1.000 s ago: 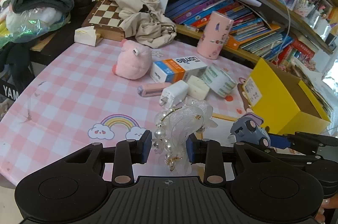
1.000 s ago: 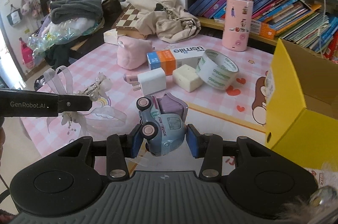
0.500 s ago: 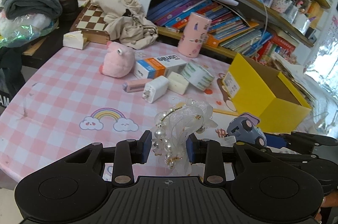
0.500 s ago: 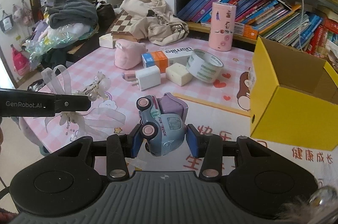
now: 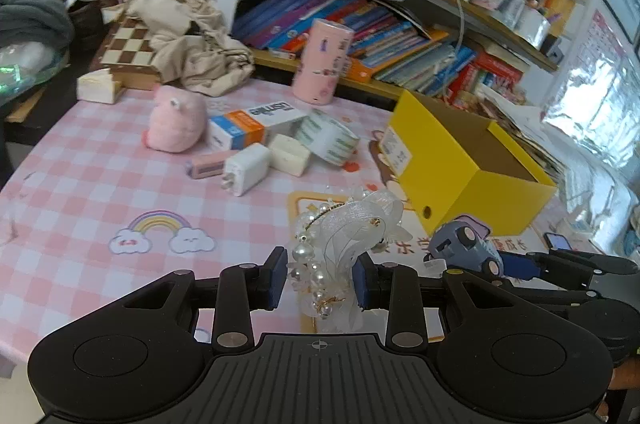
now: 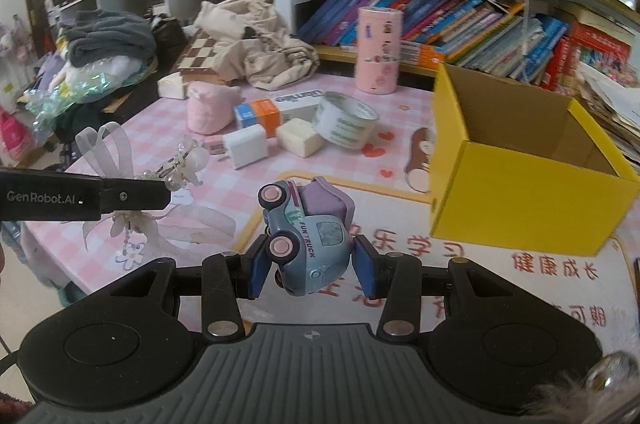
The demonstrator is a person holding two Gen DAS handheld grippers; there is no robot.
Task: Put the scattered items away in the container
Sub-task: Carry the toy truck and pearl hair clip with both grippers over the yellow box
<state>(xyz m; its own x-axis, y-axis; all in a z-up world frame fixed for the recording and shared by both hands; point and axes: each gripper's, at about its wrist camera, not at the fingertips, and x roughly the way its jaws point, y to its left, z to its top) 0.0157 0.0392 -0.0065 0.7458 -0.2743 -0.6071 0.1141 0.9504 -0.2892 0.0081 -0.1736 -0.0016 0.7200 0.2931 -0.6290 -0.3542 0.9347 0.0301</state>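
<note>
My left gripper [image 5: 320, 278] is shut on a white pearl-and-ribbon hair ornament [image 5: 344, 244], held above the pink checked tablecloth [image 5: 80, 184]. My right gripper [image 6: 308, 266] is shut on a blue toy truck [image 6: 306, 230] with a purple load, lifted off the table. The open yellow box [image 6: 520, 160] stands to the right of both, its inside bare cardboard. In the left wrist view the truck [image 5: 464, 248] and the box [image 5: 460, 164] lie to the right; in the right wrist view the ornament [image 6: 176, 176] and the left gripper's finger [image 6: 84, 194] sit at left.
A pink plush [image 5: 174, 122], an orange-and-white carton [image 5: 252, 126], a tape roll [image 5: 328, 140], a white charger [image 5: 246, 170], a cream block [image 5: 288, 154] and a pink eraser [image 5: 206, 166] lie mid-table. A pink cylinder [image 5: 322, 62] stands by the bookshelf. Beige cloth [image 5: 188, 36] covers a chessboard.
Both grippers have moved to the right with their loads held; the yellow box now sits closer to the centre and shows more of its inside.
</note>
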